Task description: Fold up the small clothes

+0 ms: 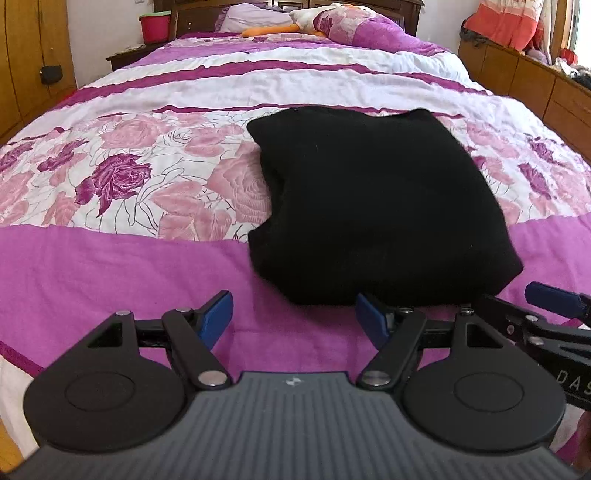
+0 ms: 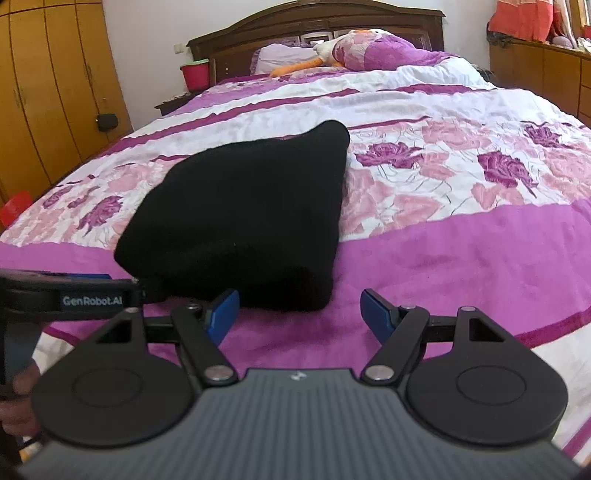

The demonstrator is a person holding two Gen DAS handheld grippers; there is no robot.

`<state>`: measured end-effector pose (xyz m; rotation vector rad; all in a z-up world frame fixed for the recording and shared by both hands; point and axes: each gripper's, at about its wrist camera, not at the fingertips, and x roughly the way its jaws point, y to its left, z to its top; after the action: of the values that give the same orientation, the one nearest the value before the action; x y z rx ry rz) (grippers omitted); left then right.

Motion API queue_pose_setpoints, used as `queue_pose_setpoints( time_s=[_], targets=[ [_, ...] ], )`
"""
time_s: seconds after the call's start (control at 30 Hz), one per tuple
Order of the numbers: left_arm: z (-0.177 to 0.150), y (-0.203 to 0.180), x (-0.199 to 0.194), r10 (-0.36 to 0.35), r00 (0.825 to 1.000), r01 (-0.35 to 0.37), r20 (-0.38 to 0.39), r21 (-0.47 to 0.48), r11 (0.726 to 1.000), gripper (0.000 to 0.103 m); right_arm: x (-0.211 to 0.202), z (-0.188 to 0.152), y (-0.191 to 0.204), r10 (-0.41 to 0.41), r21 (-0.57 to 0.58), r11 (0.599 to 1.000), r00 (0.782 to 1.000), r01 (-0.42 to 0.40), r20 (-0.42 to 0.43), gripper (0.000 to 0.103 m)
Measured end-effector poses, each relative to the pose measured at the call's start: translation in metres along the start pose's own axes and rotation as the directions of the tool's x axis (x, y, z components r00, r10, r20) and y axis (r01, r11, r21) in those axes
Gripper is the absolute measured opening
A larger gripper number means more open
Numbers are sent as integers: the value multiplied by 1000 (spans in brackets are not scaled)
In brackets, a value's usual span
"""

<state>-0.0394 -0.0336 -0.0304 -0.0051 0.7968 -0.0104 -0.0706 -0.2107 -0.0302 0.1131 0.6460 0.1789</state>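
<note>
A black garment (image 1: 373, 206) lies folded into a thick square on the pink and white bedspread; it also shows in the right wrist view (image 2: 243, 218). My left gripper (image 1: 295, 319) is open and empty, just short of the garment's near edge, its right finger beside that edge. My right gripper (image 2: 299, 314) is open and empty, in front of the garment's near right corner. The right gripper's blue finger (image 1: 550, 297) shows at the right edge of the left wrist view. The left gripper's body (image 2: 70, 295) shows at the left of the right wrist view.
The bed (image 1: 110, 266) has a floral cover; pillows and a plush duck (image 1: 314, 18) lie at its head. A red bucket (image 1: 155, 26) stands on the nightstand. Wooden wardrobes (image 2: 44, 92) line the left, low cabinets (image 1: 524, 77) the right.
</note>
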Motion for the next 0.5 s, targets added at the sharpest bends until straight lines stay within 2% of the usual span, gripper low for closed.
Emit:
queue_pose_setpoints(
  time_s=[0.17,0.5],
  targets=[
    [-4,-2,2,15,1000,-15,-2,4,1000,78,1,-5,5,-21,-11,1000,1000,22,15,74],
    [-5,-3,5,12,1000,-12,-10,-11,1000,78,1,-7,7,-7,7,1000,1000,7,16,74]
  ],
)
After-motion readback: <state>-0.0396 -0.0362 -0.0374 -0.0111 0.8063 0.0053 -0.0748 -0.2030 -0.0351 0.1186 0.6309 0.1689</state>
